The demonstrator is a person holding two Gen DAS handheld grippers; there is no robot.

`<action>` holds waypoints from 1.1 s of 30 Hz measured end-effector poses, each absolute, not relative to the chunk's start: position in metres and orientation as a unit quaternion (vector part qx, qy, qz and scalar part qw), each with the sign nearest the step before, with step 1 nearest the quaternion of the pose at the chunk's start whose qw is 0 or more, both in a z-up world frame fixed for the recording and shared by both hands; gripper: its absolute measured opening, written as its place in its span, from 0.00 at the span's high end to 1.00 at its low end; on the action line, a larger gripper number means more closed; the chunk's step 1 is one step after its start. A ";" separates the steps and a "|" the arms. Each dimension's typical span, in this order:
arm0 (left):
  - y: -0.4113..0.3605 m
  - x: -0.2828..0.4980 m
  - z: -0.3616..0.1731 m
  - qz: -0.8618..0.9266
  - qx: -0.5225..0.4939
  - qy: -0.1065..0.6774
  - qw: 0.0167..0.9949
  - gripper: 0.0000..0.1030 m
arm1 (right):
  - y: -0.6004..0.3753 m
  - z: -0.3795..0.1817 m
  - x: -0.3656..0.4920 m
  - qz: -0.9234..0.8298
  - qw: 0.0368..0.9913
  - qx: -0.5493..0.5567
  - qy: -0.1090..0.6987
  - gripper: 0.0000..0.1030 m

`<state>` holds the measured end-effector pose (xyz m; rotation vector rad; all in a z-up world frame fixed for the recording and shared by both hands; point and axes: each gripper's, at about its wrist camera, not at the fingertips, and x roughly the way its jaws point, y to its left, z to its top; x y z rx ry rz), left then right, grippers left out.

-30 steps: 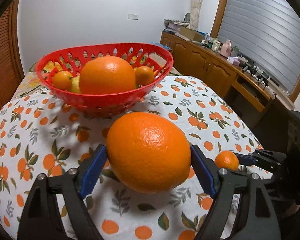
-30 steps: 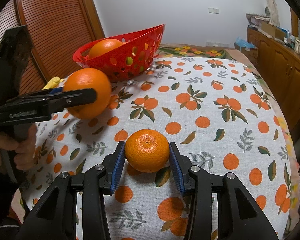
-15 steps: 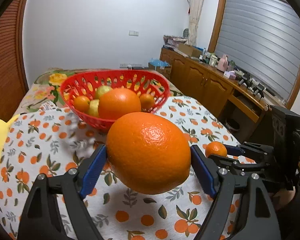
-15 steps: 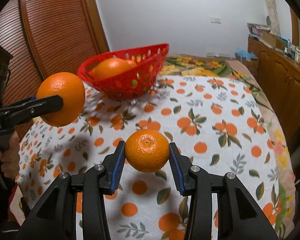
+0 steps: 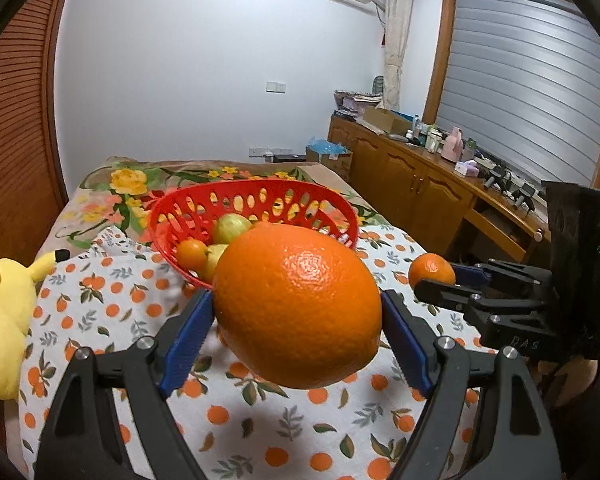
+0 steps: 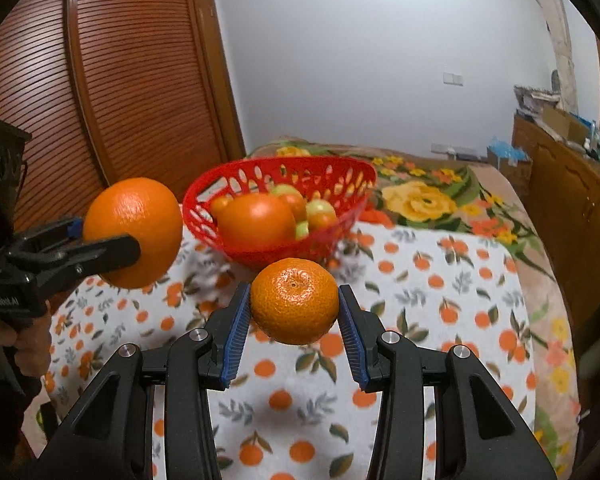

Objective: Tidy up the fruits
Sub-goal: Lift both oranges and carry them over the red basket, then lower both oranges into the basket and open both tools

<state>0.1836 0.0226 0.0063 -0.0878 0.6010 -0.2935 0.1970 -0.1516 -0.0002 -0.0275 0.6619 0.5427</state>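
My left gripper (image 5: 298, 322) is shut on a large orange (image 5: 296, 304) and holds it in the air above the table, in front of the red basket (image 5: 204, 216). My right gripper (image 6: 294, 320) is shut on a small mandarin (image 6: 295, 300), also lifted clear of the cloth. The red basket (image 6: 352, 184) stands further back on the table and holds another large orange (image 6: 256, 222), small mandarins and green fruits. In the right wrist view the large orange (image 6: 134, 232) hangs at the left in the left gripper (image 6: 100, 252). In the left wrist view the mandarin (image 5: 431, 270) shows at the right.
The table wears a white cloth with an orange print (image 5: 260, 420) over a flowered blanket (image 6: 420, 196). A yellow plush toy (image 5: 0, 320) lies at the table's left edge. A wooden sideboard (image 5: 420, 188) with clutter runs along the right wall. A hand (image 6: 24, 344) grips the left tool.
Both grippers have risen with their fruits, from just above the cloth to well above it. The basket now looks lower and farther off in both views. Both grips are unchanged.
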 end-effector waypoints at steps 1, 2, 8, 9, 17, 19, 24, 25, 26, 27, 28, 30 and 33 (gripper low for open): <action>0.024 0.186 0.007 -0.142 -0.042 0.294 0.944 0.20 | -0.150 0.002 0.200 0.265 0.910 -0.014 0.318 0.58; 0.026 0.189 0.008 -0.140 -0.042 0.294 0.945 0.20 | -0.148 0.004 0.202 0.267 0.910 -0.015 0.316 0.58; 0.036 0.208 0.011 -0.130 -0.041 0.292 0.947 0.20 | -0.138 0.006 0.223 0.274 0.909 -0.018 0.312 0.58; 0.037 0.212 0.011 -0.129 -0.041 0.293 0.947 0.20 | -0.136 0.006 0.227 0.275 0.909 -0.019 0.313 0.58; 0.047 0.251 0.001 -0.112 -0.036 0.306 0.945 0.20 | -0.123 0.006 0.255 0.282 0.907 -0.029 0.312 0.58; 0.049 0.260 -0.001 -0.110 -0.037 0.309 0.944 0.20 | -0.118 0.004 0.261 0.282 0.906 -0.032 0.314 0.58; 0.053 0.284 -0.005 -0.104 -0.035 0.318 0.942 0.20 | -0.115 -0.003 0.278 0.282 0.903 -0.035 0.322 0.58; 0.054 0.289 -0.006 -0.102 -0.035 0.320 0.941 0.19 | -0.114 -0.003 0.281 0.282 0.903 -0.035 0.323 0.58; 0.054 0.294 -0.007 -0.101 -0.035 0.323 0.940 0.19 | -0.114 -0.004 0.284 0.282 0.902 -0.034 0.324 0.58; 0.055 0.299 -0.008 -0.099 -0.034 0.326 0.940 0.19 | -0.114 -0.004 0.287 0.282 0.902 -0.034 0.325 0.58; 0.055 0.304 -0.010 -0.098 -0.034 0.329 0.939 0.19 | -0.113 -0.005 0.290 0.282 0.902 -0.035 0.326 0.58; 0.058 0.310 -0.011 -0.097 -0.039 0.329 0.939 0.19 | -0.113 -0.006 0.294 0.282 0.901 -0.036 0.327 0.58; 0.060 0.319 -0.015 -0.088 -0.039 0.333 0.938 0.19 | -0.113 -0.008 0.300 0.281 0.900 -0.038 0.330 0.58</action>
